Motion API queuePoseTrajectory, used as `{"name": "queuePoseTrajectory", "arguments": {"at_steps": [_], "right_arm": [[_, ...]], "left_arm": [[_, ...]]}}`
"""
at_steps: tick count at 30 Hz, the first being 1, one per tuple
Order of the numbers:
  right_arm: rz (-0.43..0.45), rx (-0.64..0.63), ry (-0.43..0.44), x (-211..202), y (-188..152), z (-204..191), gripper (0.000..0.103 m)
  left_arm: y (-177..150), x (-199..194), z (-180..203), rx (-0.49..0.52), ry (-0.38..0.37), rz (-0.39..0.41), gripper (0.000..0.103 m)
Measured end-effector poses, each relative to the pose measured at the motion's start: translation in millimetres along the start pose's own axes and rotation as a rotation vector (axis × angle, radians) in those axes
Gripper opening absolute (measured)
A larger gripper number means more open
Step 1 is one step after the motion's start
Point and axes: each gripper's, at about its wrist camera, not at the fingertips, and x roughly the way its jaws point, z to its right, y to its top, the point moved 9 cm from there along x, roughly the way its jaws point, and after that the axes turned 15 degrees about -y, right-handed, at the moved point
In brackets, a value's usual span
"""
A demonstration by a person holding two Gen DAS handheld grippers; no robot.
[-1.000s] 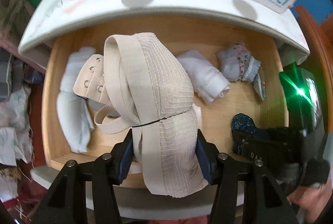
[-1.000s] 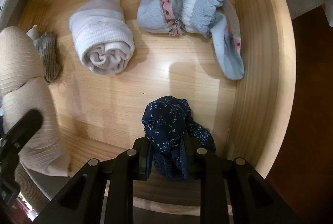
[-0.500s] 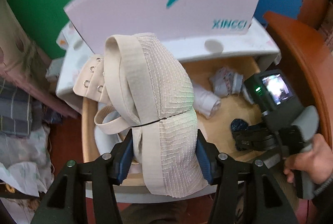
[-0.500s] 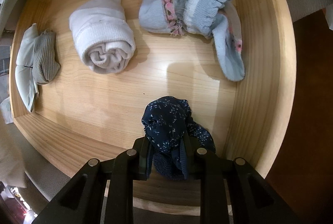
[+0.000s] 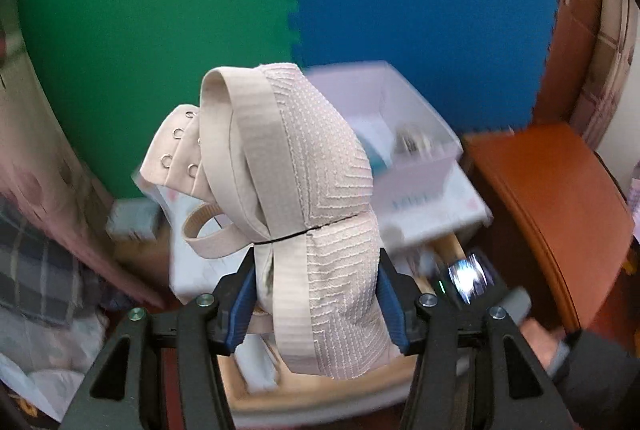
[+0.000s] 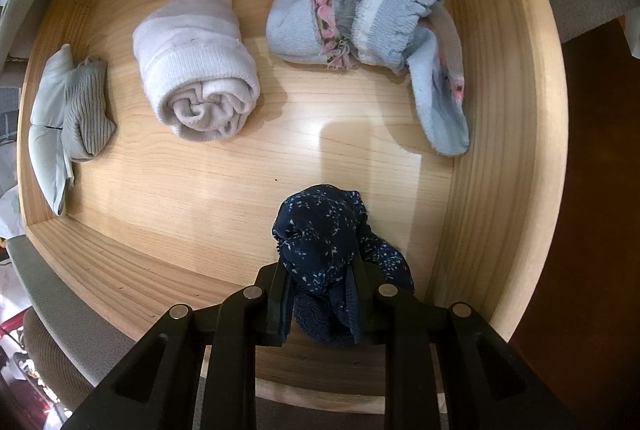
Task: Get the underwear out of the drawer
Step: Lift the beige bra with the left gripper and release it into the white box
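**Kid:** Up goes the bra (image 5: 320, 198)! A moment ago it hung low over the drawer, and now it is high, with the green and blue wall behind it.

**Helper:** Yes. The left gripper (image 5: 316, 294) pinches it on both sides with its blue pads (image 5: 242, 304). The bra is out of the drawer now and in the air.

**Kid:** And the other one?

**Helper:** The right gripper (image 6: 320, 296) has not moved. Its fingers are squeezed tight on the dark blue undies (image 6: 324, 250), down by the front right corner of the drawer (image 6: 500, 190). I think those undies are held but not lifted yet.

**Kid:** So what step is this?

**Helper:** I think it is the taking-out step. One thing is out, one is grabbed. Next, the right hand needs to lift straight up and keep its squeeze, so the undies do not slip or catch on the front wall.

**Kid:** Let me count, near to far. One dark blue undies in the gripper. Then one gray and pale green bundle (image 6: 68, 114) on the left. One white roll (image 6: 196, 74). One light blue bundle (image 6: 360, 30) with pink trim at the back.

**Helper:** So four things in the drawer, one bra in the air, and two grippers.

**Kid:** And one white box (image 5: 404, 150) far behind the bra, but it is blurry.
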Motion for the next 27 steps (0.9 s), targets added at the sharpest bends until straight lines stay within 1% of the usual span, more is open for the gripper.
{"name": "queuePoseTrajectory", "arguments": {"at_steps": [3, 6, 8, 9, 12, 15, 19, 21, 25, 27], "right_arm": [[0.000, 0.000, -0.002, -0.2, -0.2, 0.6, 0.021], [0.000, 0.002, 0.000, -0.3, -0.3, 0.1, 0.021], [0.001, 0.000, -0.002, -0.5, -0.3, -0.7, 0.021], [0.001, -0.001, -0.002, -0.7, -0.4, -1.1, 0.021], [0.001, 0.000, -0.002, -0.9, -0.6, -1.3, 0.021], [0.002, -0.005, -0.006, -1.0, -0.6, -2.2, 0.021], [0.001, -0.002, -0.004, -1.9, -0.9, -4.2, 0.021], [0.001, -0.008, -0.009, -2.6, -1.0, -6.1, 0.022], [0.003, -0.017, -0.023, -3.3, -0.9, -10.6, 0.022], [0.002, -0.014, -0.021, -3.7, -0.9, -12.8, 0.022]], "left_arm": [[38.2, -9.4, -14.3, 0.034, 0.044, 0.065, 0.055], [69.9, -1.2, -29.9, 0.063, 0.082, 0.103, 0.055], [87.9, 14.4, -44.0, 0.087, 0.102, 0.104, 0.055], [93.7, 22.8, -50.6, 0.084, 0.106, 0.102, 0.055], [102.3, 50.0, -71.6, 0.056, 0.116, 0.063, 0.055], [102.4, 86.9, -95.1, 0.013, 0.133, -0.003, 0.055], [90.7, 127.0, -112.1, -0.019, 0.149, -0.098, 0.056], [82.9, 143.1, -116.8, -0.039, 0.129, -0.139, 0.056], [72.1, 156.6, -122.3, -0.051, 0.138, -0.171, 0.059], [68.3, 160.8, -123.7, -0.058, 0.137, -0.183, 0.062]]}}
